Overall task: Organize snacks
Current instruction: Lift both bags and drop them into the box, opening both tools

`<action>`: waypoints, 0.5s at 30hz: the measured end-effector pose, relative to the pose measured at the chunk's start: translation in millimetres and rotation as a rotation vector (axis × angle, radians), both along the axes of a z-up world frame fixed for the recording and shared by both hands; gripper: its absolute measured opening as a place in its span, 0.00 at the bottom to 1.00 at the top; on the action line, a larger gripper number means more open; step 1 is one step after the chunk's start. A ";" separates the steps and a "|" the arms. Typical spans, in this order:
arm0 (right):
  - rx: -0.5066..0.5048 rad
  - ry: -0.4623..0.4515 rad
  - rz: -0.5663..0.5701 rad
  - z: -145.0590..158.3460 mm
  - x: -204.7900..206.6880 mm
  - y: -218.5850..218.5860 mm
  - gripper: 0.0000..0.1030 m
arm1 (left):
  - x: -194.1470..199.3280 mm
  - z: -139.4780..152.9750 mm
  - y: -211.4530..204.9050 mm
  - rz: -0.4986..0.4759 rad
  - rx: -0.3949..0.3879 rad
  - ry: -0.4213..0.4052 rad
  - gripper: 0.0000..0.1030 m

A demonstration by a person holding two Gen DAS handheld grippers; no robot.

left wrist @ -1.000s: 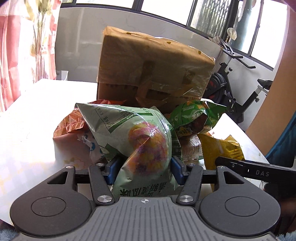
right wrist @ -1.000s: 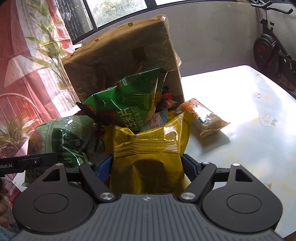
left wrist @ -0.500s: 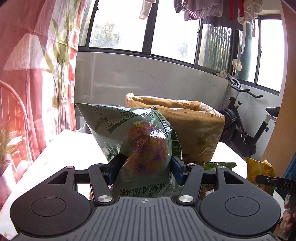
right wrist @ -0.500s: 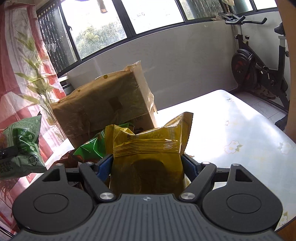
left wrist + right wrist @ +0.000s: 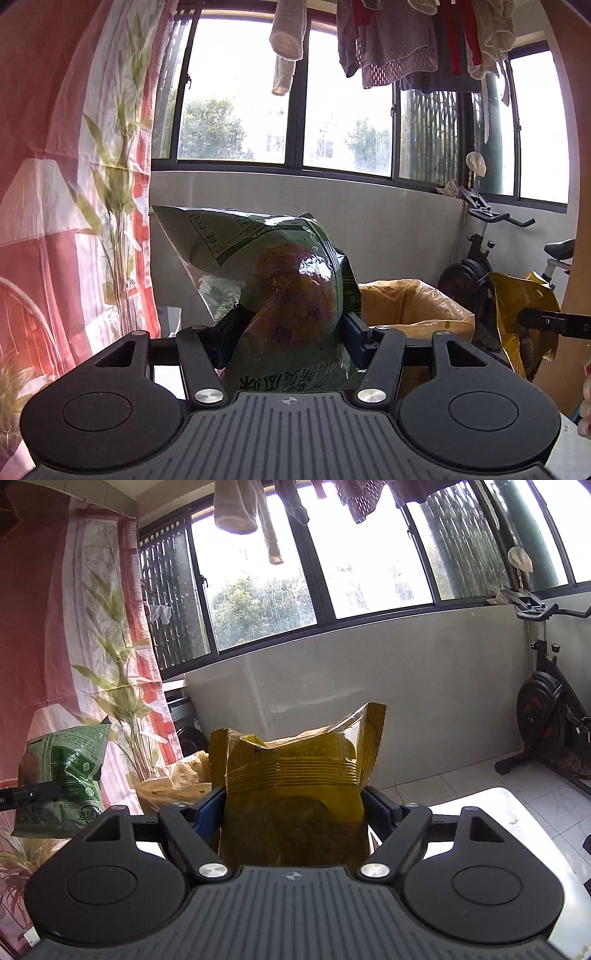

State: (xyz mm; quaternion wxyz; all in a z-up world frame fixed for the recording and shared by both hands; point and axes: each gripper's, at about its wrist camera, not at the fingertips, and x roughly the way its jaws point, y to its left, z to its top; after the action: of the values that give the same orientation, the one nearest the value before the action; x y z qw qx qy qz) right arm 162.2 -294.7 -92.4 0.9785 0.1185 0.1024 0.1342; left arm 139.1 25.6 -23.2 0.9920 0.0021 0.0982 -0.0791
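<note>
Left gripper (image 5: 291, 328) pinches the green snack bag (image 5: 273, 280); right gripper (image 5: 293, 812) pinches the yellow snack bag (image 5: 295, 775). Both bags are held aloft, the lined cardboard box (image 5: 413, 306) just beyond and below them. Judging by that, neither is stowed yet.

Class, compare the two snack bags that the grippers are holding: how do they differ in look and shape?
The green snack bag in the left gripper shows a round orange and purple picture; the yellow snack bag in the right gripper is plain, with ridged bands across it. The green snack bag bulges and leans leftward; the yellow snack bag stands flatter and upright. Both are clamped at their lower part, clear of the table.
</note>
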 end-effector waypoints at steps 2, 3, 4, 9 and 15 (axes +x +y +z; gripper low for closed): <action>-0.030 -0.029 0.024 11.5 17.6 8.3 0.77 | 16.3 6.2 -8.2 -0.010 0.012 -0.017 0.59; -0.042 -0.040 0.033 16.1 25.8 12.0 0.77 | 24.6 9.2 -11.0 -0.015 0.017 -0.023 0.59; -0.061 -0.057 0.043 21.2 36.6 17.9 0.77 | 33.6 11.6 -15.0 -0.021 0.023 -0.025 0.59; -0.090 -0.081 0.058 32.0 92.3 41.8 0.77 | 86.0 18.1 -37.7 -0.044 0.055 -0.023 0.59; -0.073 -0.016 0.095 31.1 154.7 63.7 0.78 | 143.7 2.6 -58.4 -0.037 0.099 0.045 0.59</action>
State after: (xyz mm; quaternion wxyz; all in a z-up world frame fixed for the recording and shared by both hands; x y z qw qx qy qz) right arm 316.9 -230.9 -61.3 0.9755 0.0766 0.1047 0.1776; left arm 282.8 -32.8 -20.6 0.9866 0.0512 0.1240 -0.0925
